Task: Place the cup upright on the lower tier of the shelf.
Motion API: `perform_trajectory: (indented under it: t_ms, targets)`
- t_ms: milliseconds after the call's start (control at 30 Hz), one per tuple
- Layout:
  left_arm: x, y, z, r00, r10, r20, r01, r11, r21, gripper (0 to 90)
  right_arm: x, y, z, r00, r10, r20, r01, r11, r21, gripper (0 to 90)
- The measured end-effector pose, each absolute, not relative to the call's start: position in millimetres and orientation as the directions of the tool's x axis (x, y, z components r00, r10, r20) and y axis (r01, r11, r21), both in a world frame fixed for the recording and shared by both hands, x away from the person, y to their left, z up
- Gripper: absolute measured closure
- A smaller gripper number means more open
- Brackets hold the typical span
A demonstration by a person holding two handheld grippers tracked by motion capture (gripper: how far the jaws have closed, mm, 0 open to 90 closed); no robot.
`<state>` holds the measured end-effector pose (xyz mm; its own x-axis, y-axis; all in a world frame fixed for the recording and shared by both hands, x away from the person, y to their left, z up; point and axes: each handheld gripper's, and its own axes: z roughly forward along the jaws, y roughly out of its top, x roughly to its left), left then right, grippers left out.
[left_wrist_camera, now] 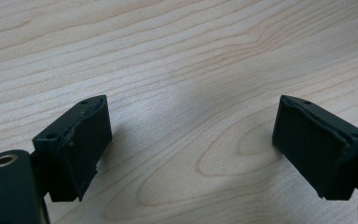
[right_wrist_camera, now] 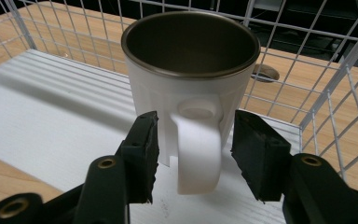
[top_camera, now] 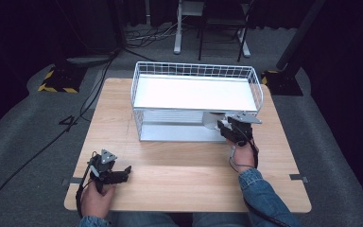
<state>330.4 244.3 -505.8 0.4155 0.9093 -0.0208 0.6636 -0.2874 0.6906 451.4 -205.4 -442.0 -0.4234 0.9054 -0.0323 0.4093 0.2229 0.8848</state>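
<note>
High view: a two-tier white wire rack stands at the far middle of the wooden table. The right gripper is held at the rack's lower tier, near its right front corner, where a pale shape that I take to be the mug sits just behind the jaws. The left gripper hovers low over the near left part of the table, well apart from the rack.

Left gripper view: the jaws stand wide apart over bare wood grain, with nothing between them. This hand has no part in the step and is best kept parked where it is, clear of the rack.

Right gripper view: the mug, white outside with a metal lining, stands upright on the white shelf of the lower tier, close to the wire side wall. Its handle points straight at the camera and lies between the two pads. The jaws are partly apart; a gap shows on each side of the handle, so nothing is clamped.

Judgement: the step in hand appears to be releasing the mug on the shelf.
- Spread the jaws until both pads are clear of the handle.
- Draw the gripper straight back along the handle's line; sideways drift would hook the handle and turn or tip the mug.
- Keep the tool level and low to clear the upper tier and the side wires.
</note>
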Motion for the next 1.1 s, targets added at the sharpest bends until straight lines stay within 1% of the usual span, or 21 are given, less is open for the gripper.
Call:
perform_trajectory:
  t_ms: [233,433,733,767,967,1100]
  targets:
    - [329.5,244.2,-505.8,0.415,0.910,-0.022,0.665,-0.286,0.690,12.1,438.3,-210.8,-431.1,-0.455,0.890,-0.023,0.384,0.219,0.897,44.0]
    - [328.1,244.1,-506.0,0.414,0.910,-0.027,0.666,-0.282,0.691,12.1,424.3,-217.9,-421.3,-0.493,0.870,-0.015,0.363,0.221,0.905,41.5]
    - [327.5,244.7,-505.9,0.421,0.907,-0.020,0.661,-0.292,0.691,12.1,394.3,-223.5,-408.0,-0.590,0.806,-0.052,0.312,0.286,0.906,36.9]
    - [327.0,244.0,-506.2,0.416,0.909,-0.030,0.664,-0.281,0.693,12.0,390.9,-223.9,-406.6,-0.599,0.799,-0.047,0.312,0.287,0.906,36.6]
    - [327.1,244.3,-506.1,0.419,0.907,-0.026,0.662,-0.287,0.692,12.0,370.9,-225.5,-402.4,-0.646,0.763,-0.026,0.309,0.292,0.905,34.9]
    - [327.2,244.5,-506.0,0.421,0.907,-0.024,0.662,-0.289,0.692,12.1,359.4,-230.7,-405.0,-0.659,0.752,0.006,0.330,0.282,0.901,32.5]
